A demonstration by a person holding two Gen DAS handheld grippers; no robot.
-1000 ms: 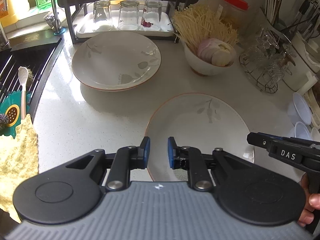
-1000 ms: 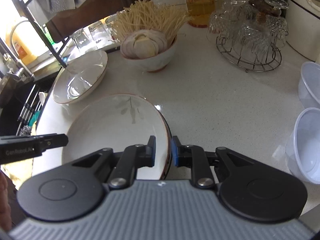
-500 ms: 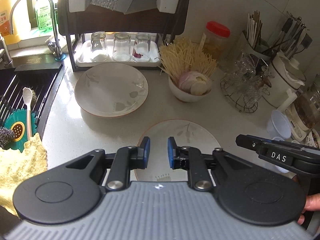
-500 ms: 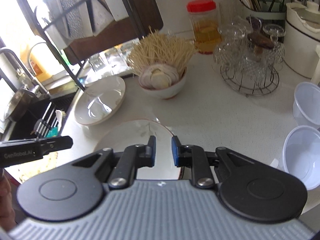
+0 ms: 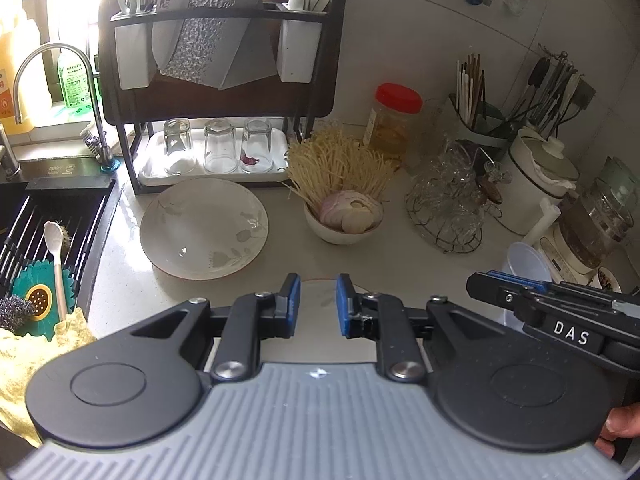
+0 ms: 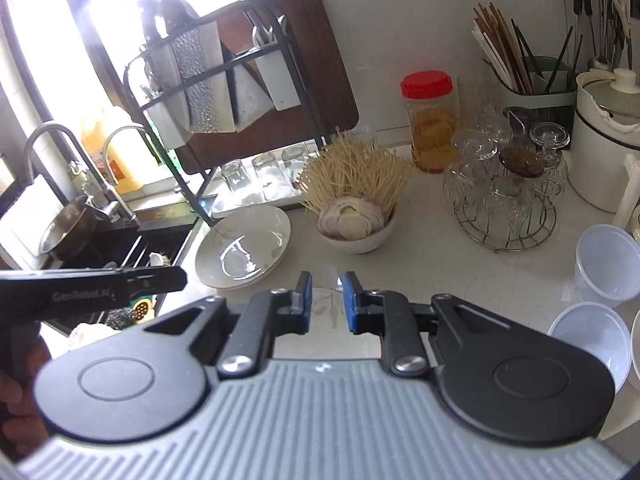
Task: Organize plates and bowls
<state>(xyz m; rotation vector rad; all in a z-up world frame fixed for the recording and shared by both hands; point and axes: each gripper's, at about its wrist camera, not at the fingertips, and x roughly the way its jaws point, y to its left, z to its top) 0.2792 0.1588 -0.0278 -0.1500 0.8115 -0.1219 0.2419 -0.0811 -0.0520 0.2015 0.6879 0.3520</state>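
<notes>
Left tongs (image 5: 318, 305): jaws parting slightly, nothing between the pads. Right tongs (image 6: 326, 301): narrow gap, likewise empty. Both hang above the near leaf-patterned plate (image 5: 320, 288), which lies flat on the surface (image 5: 400, 268), mostly hidden under the tool bodies. A matching plate (image 5: 204, 228) sits just in front of the dish rack (image 5: 224, 12), away from the edge. Judgement: the near plate is ungripped, and stacking it on its twin seems the tidy outcome.
</notes>
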